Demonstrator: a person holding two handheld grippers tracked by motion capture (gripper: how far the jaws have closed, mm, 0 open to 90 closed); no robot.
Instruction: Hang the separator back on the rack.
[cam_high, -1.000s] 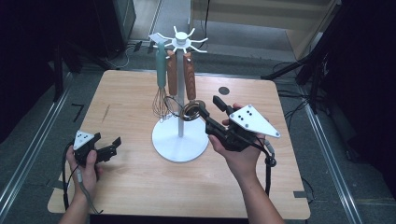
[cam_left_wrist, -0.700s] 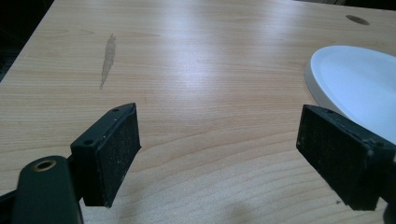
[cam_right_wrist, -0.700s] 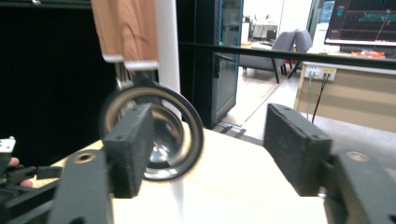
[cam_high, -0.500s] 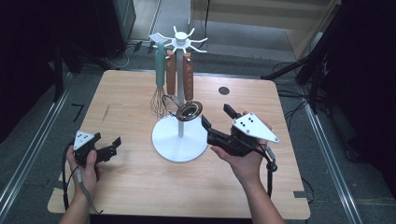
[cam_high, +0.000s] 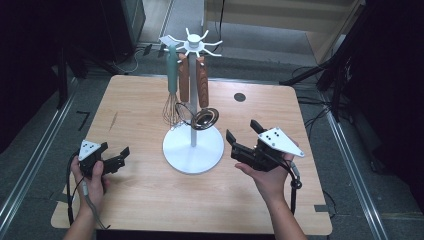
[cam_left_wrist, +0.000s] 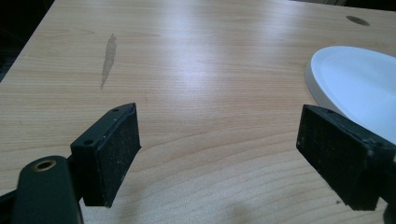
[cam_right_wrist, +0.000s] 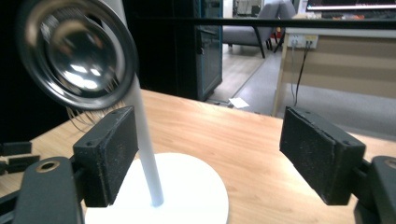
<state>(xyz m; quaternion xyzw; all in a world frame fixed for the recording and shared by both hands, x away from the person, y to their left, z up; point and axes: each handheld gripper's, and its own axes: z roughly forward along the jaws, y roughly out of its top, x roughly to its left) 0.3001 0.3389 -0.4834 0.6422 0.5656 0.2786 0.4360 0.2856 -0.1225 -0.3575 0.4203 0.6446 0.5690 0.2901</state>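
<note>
Hanging from the white rack (cam_high: 192, 150), a shiny steel ladle (cam_high: 205, 119) tilts.

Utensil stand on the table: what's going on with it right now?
A person holds a gripper in each hand. The right gripper sits just right of the white utensil stand; its jaws have just been opening and nothing is between them. A metal ladle, a strainer and a whisk hang from the stand. The left gripper rests open on the wooden table.
</note>
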